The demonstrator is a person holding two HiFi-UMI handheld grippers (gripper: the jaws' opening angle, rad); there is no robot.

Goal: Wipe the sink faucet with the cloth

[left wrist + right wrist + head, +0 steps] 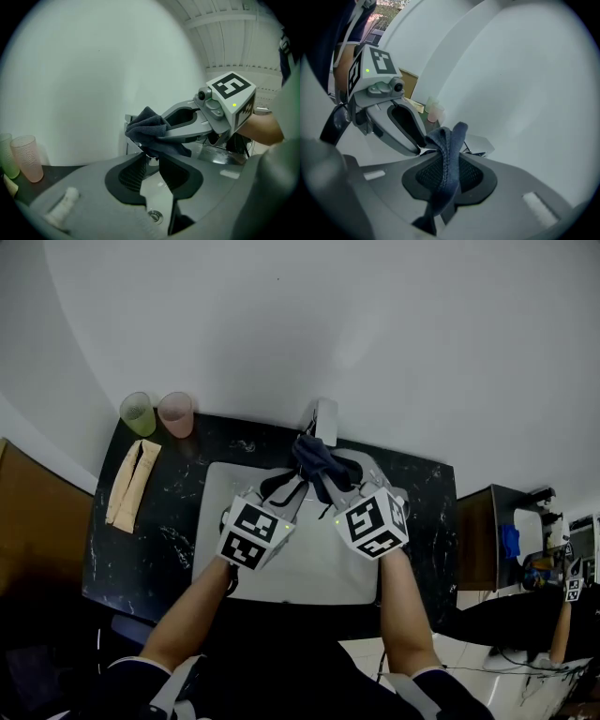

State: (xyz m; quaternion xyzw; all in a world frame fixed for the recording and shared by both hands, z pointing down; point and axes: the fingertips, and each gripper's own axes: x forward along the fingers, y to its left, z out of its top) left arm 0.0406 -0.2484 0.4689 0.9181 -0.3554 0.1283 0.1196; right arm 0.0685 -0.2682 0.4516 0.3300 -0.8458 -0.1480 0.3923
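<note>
Cloth, dark blue-grey and of soft ribbed weave (319, 465), sits bunched over the pale metal faucet (325, 418) at the upper centre of the head view, at the back rim of the sink. One twisted strip of it runs down between the jaws of the right gripper (446, 164), whose black textured pads are clamped on the fabric. The left gripper (151, 157) stands released, its grey jaws apart with a clear gap through which a round metal drain (154, 216) shows. The cloth's lower fold hangs just at the tips of the left gripper; contact there cannot be judged. Both grippers point toward the faucet from the lower centre, each bearing a cube with black-and-white square markers.

The rectangular white sink basin (319, 568) is set in a black, white-veined stone countertop (150, 540). At the upper left of the counter stand a translucent green cup (138, 413) and a translucent pink cup (175, 413), side by side. Below them lies a folded beige towel (131, 486), long and narrow.
</note>
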